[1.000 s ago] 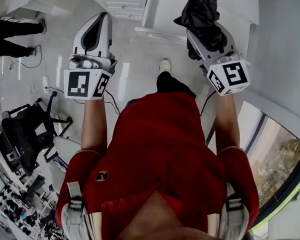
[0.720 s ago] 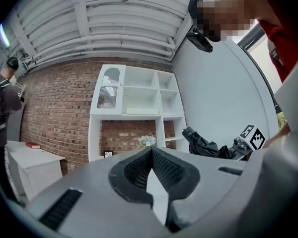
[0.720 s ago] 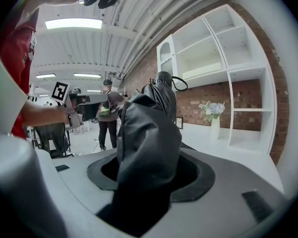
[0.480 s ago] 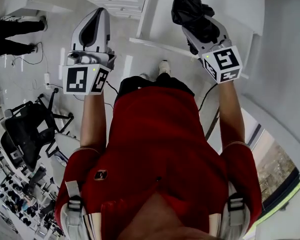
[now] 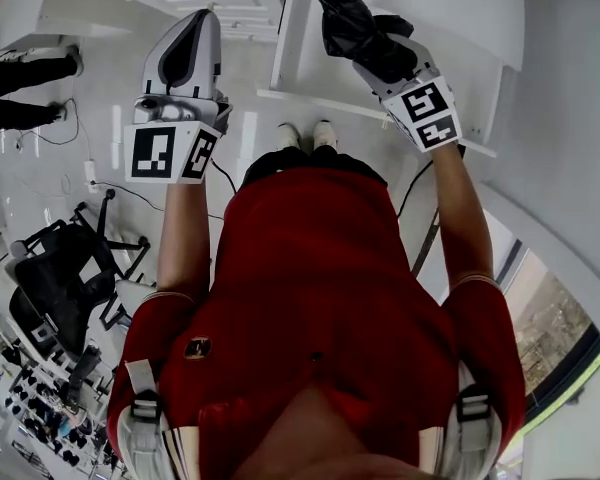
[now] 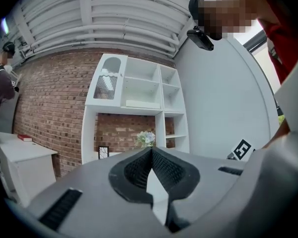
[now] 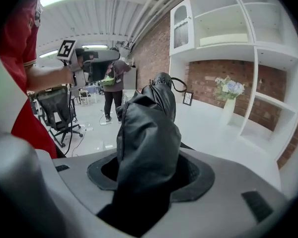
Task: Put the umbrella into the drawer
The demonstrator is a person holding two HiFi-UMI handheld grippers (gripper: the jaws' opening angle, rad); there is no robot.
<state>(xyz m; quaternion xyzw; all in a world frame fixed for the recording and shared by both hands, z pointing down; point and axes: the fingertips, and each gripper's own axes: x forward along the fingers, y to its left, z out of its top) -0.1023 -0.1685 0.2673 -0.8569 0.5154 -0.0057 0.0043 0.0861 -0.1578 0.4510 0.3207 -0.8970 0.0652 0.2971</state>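
A folded black umbrella (image 5: 350,23) sticks out ahead of my right gripper (image 5: 368,50), which is shut on it. In the right gripper view the umbrella (image 7: 146,133) fills the gap between the jaws of the right gripper (image 7: 149,170) and points down over a white desk top (image 7: 213,128). My left gripper (image 5: 205,16) hangs to the left, in front of a white drawer unit (image 5: 230,6). There the left gripper (image 6: 150,152) has its pads meeting at the tips, with nothing between them. I cannot tell whether a drawer stands open.
The white desk (image 5: 460,8) runs along the top, with a wall of white shelves (image 7: 228,29) and a vase of flowers (image 7: 227,95) behind it. A person in black (image 5: 20,73) stands at the left. An office chair (image 5: 60,278) and cables lie lower left.
Both grippers have moved toward the desk at the top of the head view. The right one has tipped downward, carrying the umbrella further over the white top.
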